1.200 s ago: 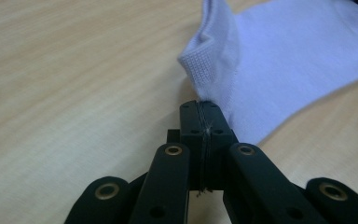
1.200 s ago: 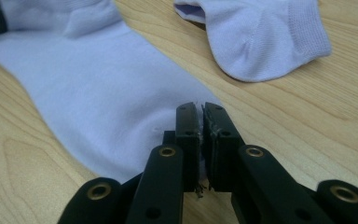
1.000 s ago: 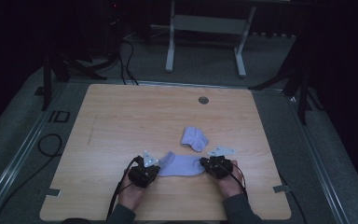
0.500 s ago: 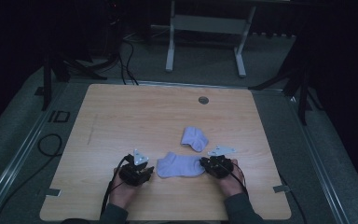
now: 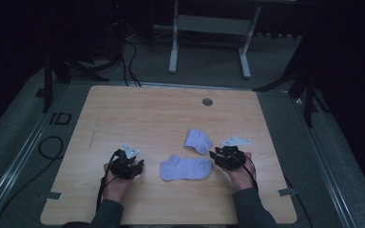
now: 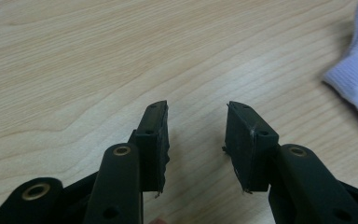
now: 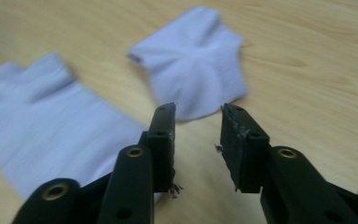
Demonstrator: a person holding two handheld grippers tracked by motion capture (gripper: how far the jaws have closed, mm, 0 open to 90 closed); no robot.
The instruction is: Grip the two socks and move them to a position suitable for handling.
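Two pale lilac ankle socks lie on the wooden table (image 5: 147, 118). The larger, flat sock (image 5: 186, 167) (image 7: 46, 126) sits between my two grippers. The smaller, bunched sock (image 5: 198, 140) (image 7: 196, 79) lies just beyond it. My left gripper (image 5: 134, 166) (image 6: 196, 109) stands open over bare wood, a short gap left of the flat sock, whose edge (image 6: 356, 79) shows at the right of the left gripper view. My right gripper (image 5: 214, 156) (image 7: 198, 112) is open at the flat sock's right end, with nothing between its jaws.
A round grommet (image 5: 207, 101) sits near the table's far edge. Beyond the table stands a white metal frame (image 5: 209, 28), and cables (image 5: 123, 52) run on the grey floor. Tape tabs (image 5: 52, 194) mark the front corners.
My left gripper has drawn back to the left, away from the flat sock's left end. The right gripper has stayed by the sock's right end.
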